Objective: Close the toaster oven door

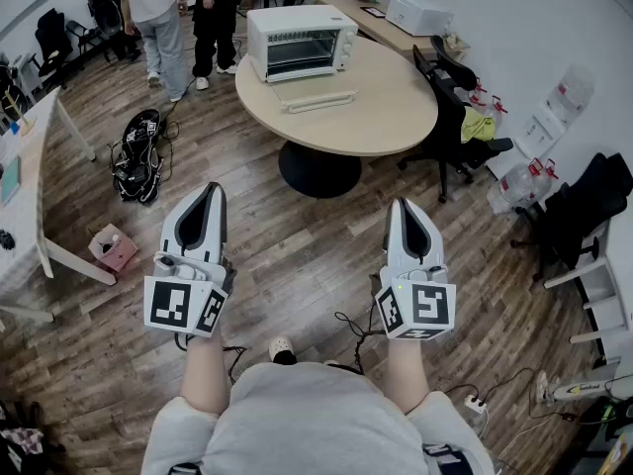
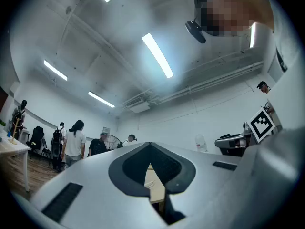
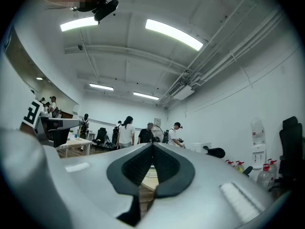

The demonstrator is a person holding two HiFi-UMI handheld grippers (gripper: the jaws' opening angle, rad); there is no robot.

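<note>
Approach seems the current step: the toaster oven (image 1: 302, 40) sits on the round table (image 1: 396, 107) well ahead, its door (image 1: 315, 98) hanging open, and the left gripper (image 1: 213, 190) and right gripper (image 1: 404, 208), jaws together and empty, must first close in.

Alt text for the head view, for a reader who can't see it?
The left gripper and right gripper, both shut and empty, hover over wood floor, well short of a round table bearing a white toaster oven. People stand beyond it.
</note>
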